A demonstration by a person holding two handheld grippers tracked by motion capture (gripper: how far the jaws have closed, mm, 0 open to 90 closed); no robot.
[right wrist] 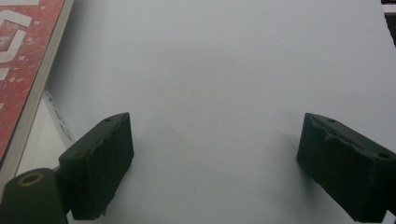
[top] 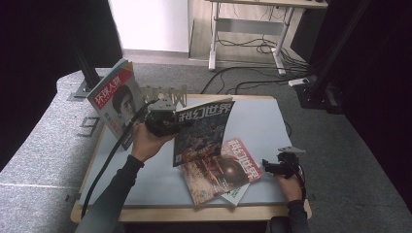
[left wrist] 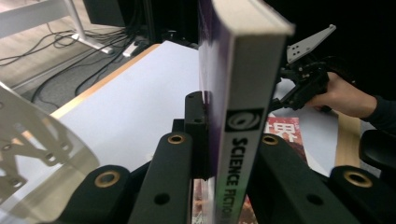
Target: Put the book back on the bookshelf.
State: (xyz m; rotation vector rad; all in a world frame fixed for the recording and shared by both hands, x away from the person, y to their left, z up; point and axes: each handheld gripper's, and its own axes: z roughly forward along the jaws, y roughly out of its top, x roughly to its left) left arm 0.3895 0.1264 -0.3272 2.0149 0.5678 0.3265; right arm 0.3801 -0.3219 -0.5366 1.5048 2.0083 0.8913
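Science-fiction magazine [top: 203,130] stands clamped by its spine in the left gripper [top: 163,120], held above the table [top: 272,121]. At about ten o'clock from it stands the rack [top: 165,93], its slots nearest this hand. The right gripper [right wrist: 212,158] rests low, jaws wide and empty.

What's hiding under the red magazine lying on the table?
Under the red magazine a white and green booklet pokes out at the near corner. The magazine covers most of it, so its front cannot be seen. Both lie on the table.
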